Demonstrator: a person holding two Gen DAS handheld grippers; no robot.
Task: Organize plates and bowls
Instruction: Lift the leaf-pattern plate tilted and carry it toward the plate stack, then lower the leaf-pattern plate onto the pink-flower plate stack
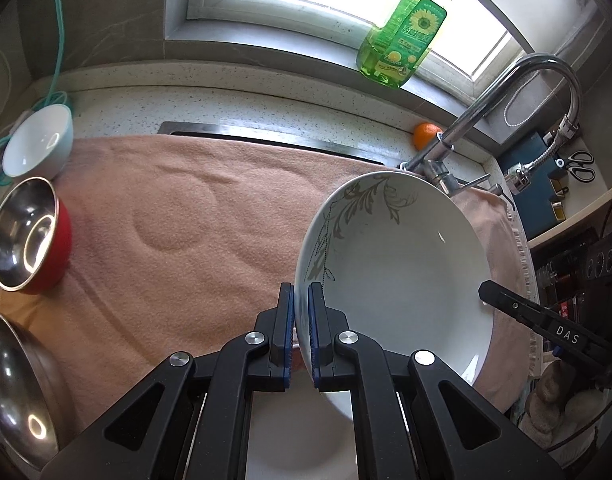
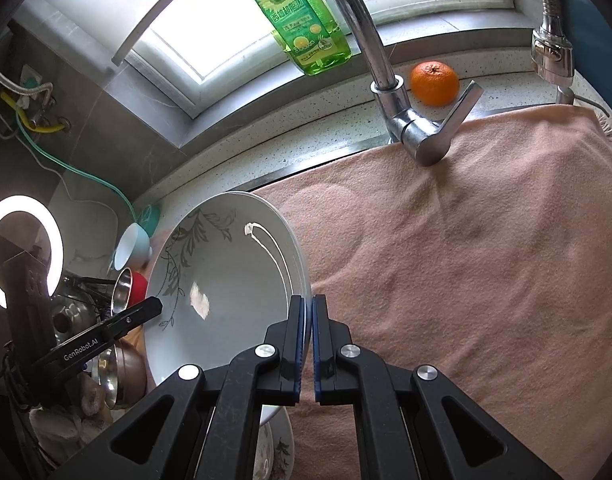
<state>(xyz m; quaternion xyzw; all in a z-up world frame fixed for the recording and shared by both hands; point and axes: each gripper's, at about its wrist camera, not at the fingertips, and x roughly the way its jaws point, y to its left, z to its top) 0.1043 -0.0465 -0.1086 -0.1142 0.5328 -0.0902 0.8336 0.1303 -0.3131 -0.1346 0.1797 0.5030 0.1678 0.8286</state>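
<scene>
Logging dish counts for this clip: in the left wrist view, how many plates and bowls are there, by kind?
Plates: 2, the leaf-patterned plate and a white plate under it.
Ceramic bowls: 1, the pale bowl.
Steel-lined bowls: 2, the red bowl and the steel bowl.
Total: 5.

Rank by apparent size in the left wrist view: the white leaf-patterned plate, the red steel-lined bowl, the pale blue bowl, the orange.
1. White leaf-patterned plate, held close to the camera, so nearness inflates it.
2. Red steel-lined bowl.
3. Pale blue bowl, farther back, so this ranking is unsure.
4. Orange, partly hidden by the tap.
</scene>
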